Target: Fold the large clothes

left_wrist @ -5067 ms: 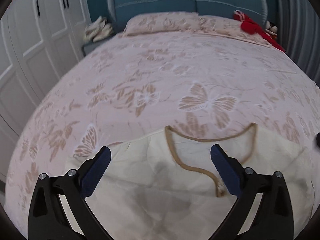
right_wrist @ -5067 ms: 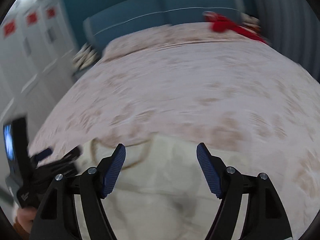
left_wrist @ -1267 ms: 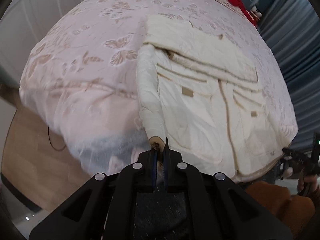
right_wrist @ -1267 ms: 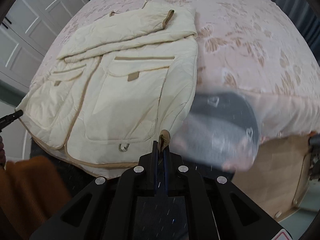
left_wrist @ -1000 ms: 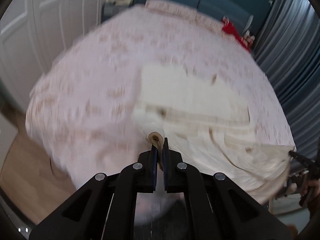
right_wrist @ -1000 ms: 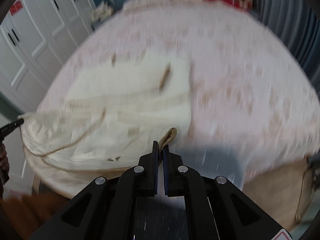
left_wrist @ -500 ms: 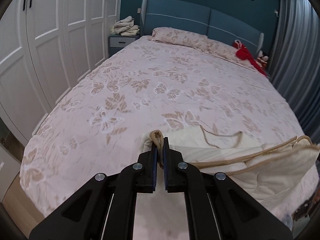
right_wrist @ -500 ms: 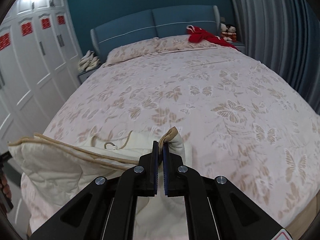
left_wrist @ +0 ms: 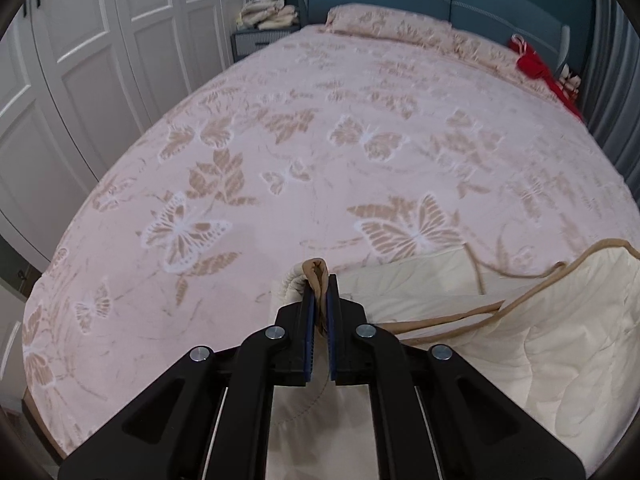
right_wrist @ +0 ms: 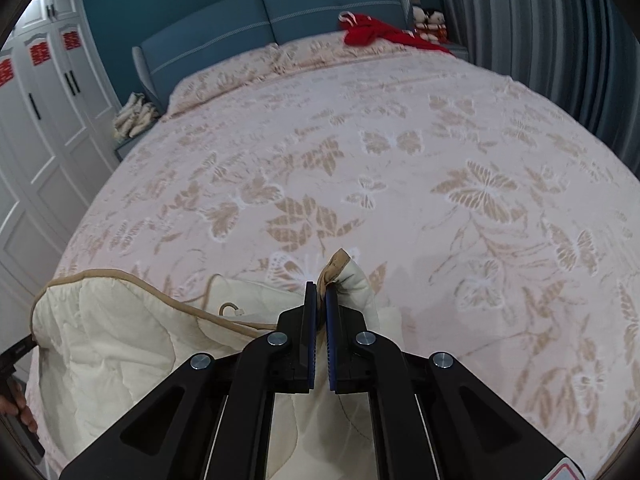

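Black gripper [left_wrist: 319, 292] linkages, silver screws, blue ribbed pads [left_wrist: 306, 320].

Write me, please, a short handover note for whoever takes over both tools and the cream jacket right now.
Left tool: shut on a tan-trimmed corner of the cream jacket.
Right tool: shut on the jacket's opposite corner.
Position: the jacket's gripped edge is lifted at the near end of the bed; the rest sags between the tools.
Done: both corners gripped and raised.
Left: probably carry the edge forward, lay it over, release, then finish folding.
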A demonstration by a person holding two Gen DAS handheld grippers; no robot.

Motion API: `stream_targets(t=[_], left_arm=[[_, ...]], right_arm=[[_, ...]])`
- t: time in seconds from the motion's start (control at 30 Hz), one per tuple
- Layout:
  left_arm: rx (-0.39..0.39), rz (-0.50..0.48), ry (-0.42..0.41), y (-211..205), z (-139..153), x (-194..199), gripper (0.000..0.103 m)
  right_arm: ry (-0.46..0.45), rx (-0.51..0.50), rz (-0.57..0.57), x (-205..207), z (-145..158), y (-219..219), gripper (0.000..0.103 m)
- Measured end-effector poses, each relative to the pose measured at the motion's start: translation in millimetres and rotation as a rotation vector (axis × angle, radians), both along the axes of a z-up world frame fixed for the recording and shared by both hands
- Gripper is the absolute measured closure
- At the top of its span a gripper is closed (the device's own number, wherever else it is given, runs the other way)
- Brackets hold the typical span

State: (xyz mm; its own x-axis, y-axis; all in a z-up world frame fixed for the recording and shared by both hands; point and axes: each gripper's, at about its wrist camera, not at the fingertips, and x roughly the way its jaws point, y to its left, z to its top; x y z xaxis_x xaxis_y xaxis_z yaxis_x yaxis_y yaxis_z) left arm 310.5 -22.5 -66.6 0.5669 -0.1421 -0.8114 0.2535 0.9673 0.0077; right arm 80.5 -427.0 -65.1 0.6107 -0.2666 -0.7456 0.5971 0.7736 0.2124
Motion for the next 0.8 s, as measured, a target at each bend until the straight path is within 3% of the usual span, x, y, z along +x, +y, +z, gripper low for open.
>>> stream_targets(t=[0.5,0.8], left_arm=[[0.061,-0.006,0.043,-17,-56,20,0.097],[0.097,-0.013,0.004,-24,-76,16,0.097]], right_arm=[[0.103,0.042,-0.027,28,-67,-11,0.1],[0.13,0.032,-0.029,35,-93,-9,0.1]])
